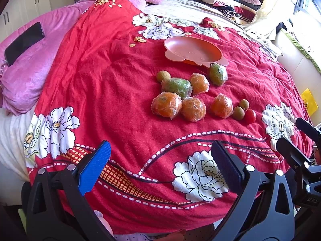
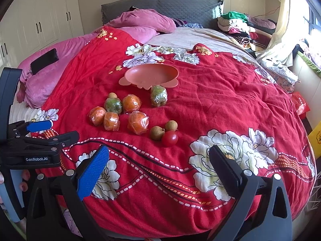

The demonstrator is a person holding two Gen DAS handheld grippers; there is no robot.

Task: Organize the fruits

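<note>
A pink plate [image 1: 192, 50] [image 2: 149, 74] lies empty on the red flowered bedspread [image 1: 120, 76]. In front of it sit several plastic-wrapped oranges [image 1: 166, 105] [image 2: 138, 122], two wrapped green fruits [image 1: 177, 86] [image 2: 158, 96], small brown longans [image 1: 238, 112] [image 2: 156, 133] and a red tomato [image 1: 250, 116] [image 2: 170, 138]. My left gripper [image 1: 160, 166] hangs open above the near edge of the bed, well short of the fruit. My right gripper [image 2: 160, 166] is open too, just short of the tomato. Each gripper shows at the edge of the other's view.
A black phone [image 1: 24, 44] [image 2: 44, 61] rests on the pink blanket [image 1: 30, 74] at the left. Pink pillows and a grey headboard [image 2: 160, 6] lie at the back, folded clothes [image 2: 236, 24] at the back right. White cupboards [image 2: 40, 20] line the left wall.
</note>
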